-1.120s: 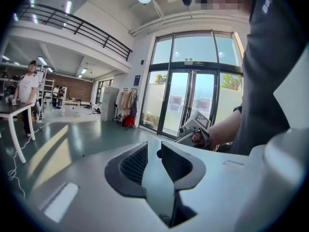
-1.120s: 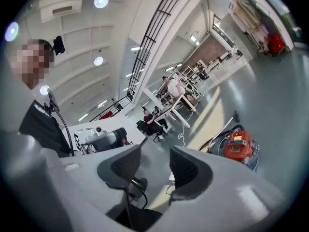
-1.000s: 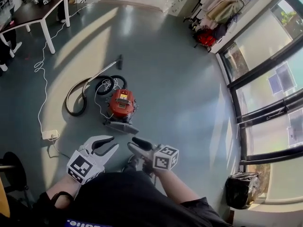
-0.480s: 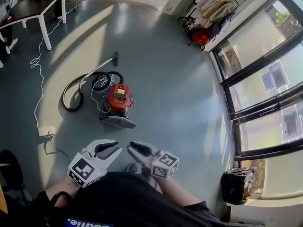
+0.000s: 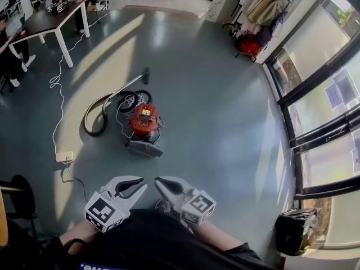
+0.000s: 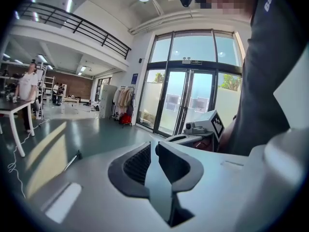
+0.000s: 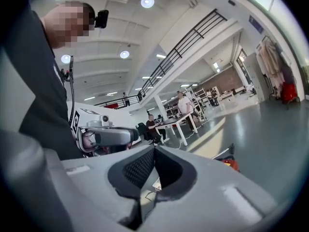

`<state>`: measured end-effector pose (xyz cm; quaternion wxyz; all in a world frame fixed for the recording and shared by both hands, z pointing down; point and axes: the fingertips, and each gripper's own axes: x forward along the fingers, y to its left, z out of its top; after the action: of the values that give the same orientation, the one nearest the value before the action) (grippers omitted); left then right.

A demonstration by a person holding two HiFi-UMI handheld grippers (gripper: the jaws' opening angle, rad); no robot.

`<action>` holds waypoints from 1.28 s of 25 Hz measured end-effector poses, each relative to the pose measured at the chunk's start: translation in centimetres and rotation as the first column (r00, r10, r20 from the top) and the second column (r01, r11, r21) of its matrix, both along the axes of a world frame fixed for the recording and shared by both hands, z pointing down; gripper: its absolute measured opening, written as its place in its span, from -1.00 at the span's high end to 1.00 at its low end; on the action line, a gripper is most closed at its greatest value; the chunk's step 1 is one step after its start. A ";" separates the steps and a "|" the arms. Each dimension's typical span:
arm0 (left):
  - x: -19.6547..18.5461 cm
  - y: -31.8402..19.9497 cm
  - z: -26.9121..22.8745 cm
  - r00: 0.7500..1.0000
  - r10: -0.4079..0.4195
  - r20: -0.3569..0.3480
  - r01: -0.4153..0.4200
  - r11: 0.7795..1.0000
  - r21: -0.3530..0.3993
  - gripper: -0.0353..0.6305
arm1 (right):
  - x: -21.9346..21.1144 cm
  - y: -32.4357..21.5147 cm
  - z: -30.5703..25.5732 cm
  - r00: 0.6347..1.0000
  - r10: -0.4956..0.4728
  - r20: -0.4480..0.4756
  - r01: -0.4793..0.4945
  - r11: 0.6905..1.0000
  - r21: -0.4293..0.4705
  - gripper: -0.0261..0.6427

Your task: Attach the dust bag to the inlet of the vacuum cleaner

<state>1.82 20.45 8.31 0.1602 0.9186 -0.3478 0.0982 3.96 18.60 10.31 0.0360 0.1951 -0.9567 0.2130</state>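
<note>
Above grey floor (image 5: 219,117), right tongs (image 5: 160,181) (empty) have just shut.

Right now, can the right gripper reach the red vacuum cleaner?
Probably not yet. The right gripper is held near the person's body, while the vacuum cleaner sits on the floor ahead; nothing blocks it.

Vacuum cleaner (image 5: 144,122) red and black — floor (image 5: 214,106) blue-grey.

Daylight is pouring through the windows (image 5: 323,66) at the right, laying bright bands across the glossy floor (image 5: 197,106), while fisheye bending is curving every edge and darkening the gripper views' corners.
</note>
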 end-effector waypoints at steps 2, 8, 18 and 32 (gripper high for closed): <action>1.1 0.4 0.1 1.000 -0.017 0.014 0.017 1.000 -0.002 0.71 | 0.8 0.5 -0.8 1.000 -0.025 0.004 0.025 0.999 0.048 0.94; 2.9 1.5 0.2 0.999 -0.018 0.037 0.018 1.000 0.001 0.84 | 1.1 2.4 -3.2 0.998 -0.056 -0.002 0.055 0.978 0.200 0.94; 2.4 2.5 -0.9 0.997 0.032 0.074 -0.038 0.996 0.079 0.84 | 0.7 3.8 -4.9 1.000 0.003 -0.016 0.002 0.961 0.277 0.94; 1.3 3.3 -0.5 0.995 0.056 0.086 -0.064 0.995 0.081 0.84 | -1.2 4.4 -3.4 0.998 -0.023 -0.056 0.036 0.970 0.239 0.94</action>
<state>3.17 23.78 7.79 0.1038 0.9296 -0.3302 0.1267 2.80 22.96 6.93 0.0404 0.1891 -0.9770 0.0900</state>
